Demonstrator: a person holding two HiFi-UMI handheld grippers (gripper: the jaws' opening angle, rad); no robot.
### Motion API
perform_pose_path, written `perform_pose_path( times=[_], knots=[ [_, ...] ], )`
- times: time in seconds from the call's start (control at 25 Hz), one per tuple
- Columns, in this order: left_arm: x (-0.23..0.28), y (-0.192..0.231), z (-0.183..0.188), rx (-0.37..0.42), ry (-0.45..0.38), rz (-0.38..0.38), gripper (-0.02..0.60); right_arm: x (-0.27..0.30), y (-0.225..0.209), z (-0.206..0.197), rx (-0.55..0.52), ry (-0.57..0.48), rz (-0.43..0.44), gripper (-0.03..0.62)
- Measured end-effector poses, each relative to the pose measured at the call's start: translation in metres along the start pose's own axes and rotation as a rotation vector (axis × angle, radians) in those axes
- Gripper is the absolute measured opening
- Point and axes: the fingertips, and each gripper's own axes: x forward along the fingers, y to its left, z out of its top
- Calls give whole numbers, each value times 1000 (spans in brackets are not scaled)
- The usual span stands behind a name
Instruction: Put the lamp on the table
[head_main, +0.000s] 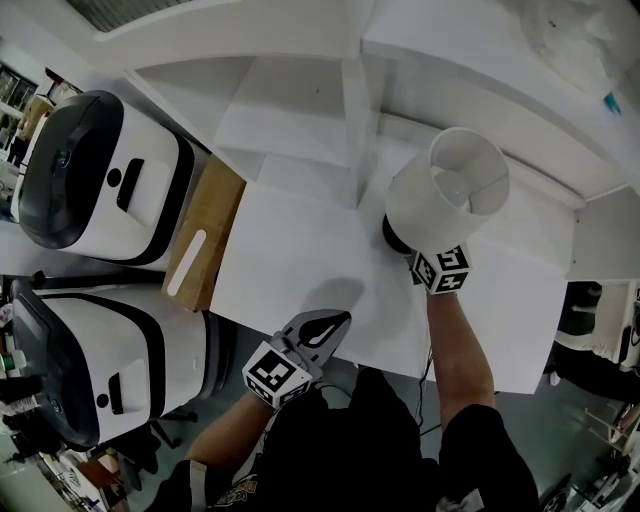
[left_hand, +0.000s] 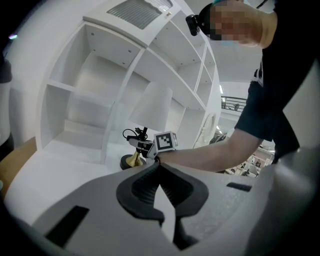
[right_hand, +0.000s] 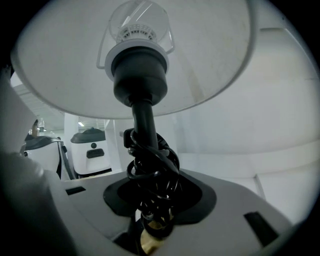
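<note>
Standing on its dark round base (left_hand: 127, 162), the lamp (head_main: 420, 205) was upright on the white table (head_main: 300, 270), its white shade (head_main: 470, 175) opening towards the head camera. The right gripper (right_hand: 152, 180) reached in under the lamp's shade from the person's side. Its jaws were spread on either side of the lamp's thin stem (right_hand: 142, 117), where a black cord (right_hand: 150, 160) was wound in a tight bundle. The pads flanked that bundle with room showing at the sides, so no pinch on the lamp could be seen. Just below the bundle the stem showed brass.

The left gripper (head_main: 322, 328) hung left of the lamp and nearer the person, well apart from it, over the table's near edge. Its jaws were pressed together at the tips with nothing between them.

Behind the lamp rose a white shelf unit (head_main: 300, 110). Left of the lamp, past the table's side, lay a wooden board (head_main: 205, 235). Farther left of the lamp stood two white machines (head_main: 100, 175) with dark tops.
</note>
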Motion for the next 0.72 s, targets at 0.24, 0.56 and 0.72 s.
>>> perform_pose_path(
  times=[0.24,0.56,0.72],
  knots=[
    [-7,-4,4,3,-5,-18,6,-19,-2,-9,18,11,-41,155],
    [-24,-8,6,7,-4,-35,6,-59,0,-24,74,51,-124,167],
    [-35,-9,6,10,-2,-53,6,-91,4,-29,122,49,-172,166]
  ],
)
